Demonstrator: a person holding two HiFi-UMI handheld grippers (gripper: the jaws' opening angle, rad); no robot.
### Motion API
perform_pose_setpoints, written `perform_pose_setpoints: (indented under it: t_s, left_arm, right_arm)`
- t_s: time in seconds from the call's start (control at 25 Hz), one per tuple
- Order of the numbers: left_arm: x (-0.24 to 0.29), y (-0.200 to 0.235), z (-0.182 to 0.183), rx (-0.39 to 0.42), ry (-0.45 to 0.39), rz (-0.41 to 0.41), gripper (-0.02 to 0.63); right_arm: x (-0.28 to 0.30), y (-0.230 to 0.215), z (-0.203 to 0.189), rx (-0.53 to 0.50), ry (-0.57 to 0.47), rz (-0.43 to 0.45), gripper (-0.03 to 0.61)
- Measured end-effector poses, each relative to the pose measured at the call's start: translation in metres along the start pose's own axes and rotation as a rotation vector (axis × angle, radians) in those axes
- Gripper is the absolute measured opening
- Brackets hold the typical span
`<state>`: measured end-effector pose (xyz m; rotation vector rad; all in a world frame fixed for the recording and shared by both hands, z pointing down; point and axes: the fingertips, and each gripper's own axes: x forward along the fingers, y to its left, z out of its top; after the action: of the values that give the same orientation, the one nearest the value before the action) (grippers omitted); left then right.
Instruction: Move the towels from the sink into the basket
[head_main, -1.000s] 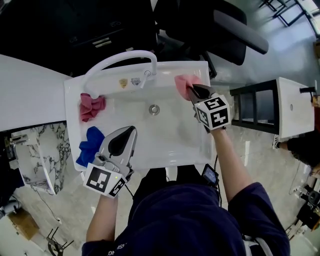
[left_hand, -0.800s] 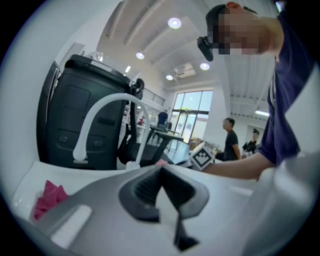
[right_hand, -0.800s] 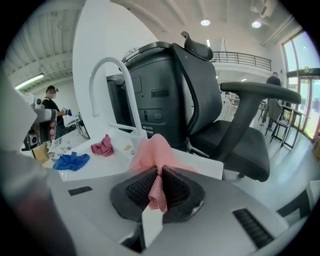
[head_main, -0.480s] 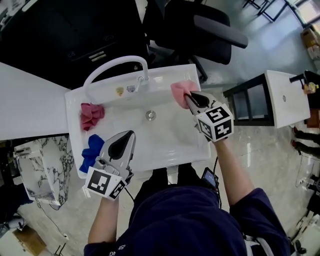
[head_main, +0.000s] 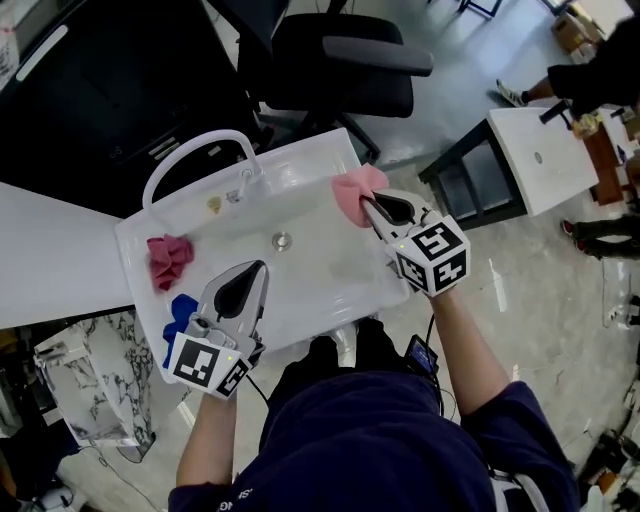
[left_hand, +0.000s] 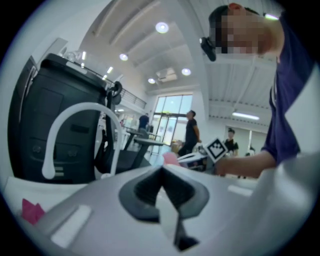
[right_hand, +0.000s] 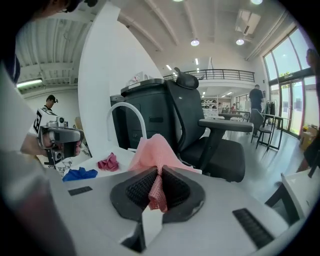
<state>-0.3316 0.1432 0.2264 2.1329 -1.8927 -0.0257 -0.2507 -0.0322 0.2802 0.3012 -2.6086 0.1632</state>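
Right gripper (head_main: 366, 203): jaws clamped on a pink towel (head_main: 350, 190), a fold pinched between the pads, at the far right corner of the sink (head_main: 310, 278). Left gripper (head_main: 251, 270): jaws pressed together, nothing between them, above the near left rim. Dark red towel (head_main: 168, 259) and blue towel (head_main: 179, 313) lie along the sink's left side, near each other, not touching

A black office chair (head_main: 345, 75) was set on a pale glossy floor (head_main: 540, 300), a white side table (head_main: 520, 170) to its right. Recessed ceiling lights (left_hand: 161, 27) and tall windows (right_hand: 297, 95) were shown.
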Motion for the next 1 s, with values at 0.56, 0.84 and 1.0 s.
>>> perform_pose_setpoints:
  t_s: [0.56, 0.84, 1.0]
  left_arm:
    - [0.039, -0.063, 0.009, 0.035, 0.009, -0.146, 0.003]
    - [0.069, -0.103, 0.006, 0.050, 0.030, -0.156, 0.003]
    - [0.086, -0.132, 0.005, 0.057, 0.041, -0.147, 0.003]
  right_arm:
    - [-0.078, -0.015, -0.015, 0.052, -0.045, -0.065, 0.026]
    - [-0.109, -0.043, -0.034, 0.082, -0.062, -0.058, 0.026]
    - [-0.133, -0.064, -0.042, 0.087, -0.077, -0.044, 0.026]
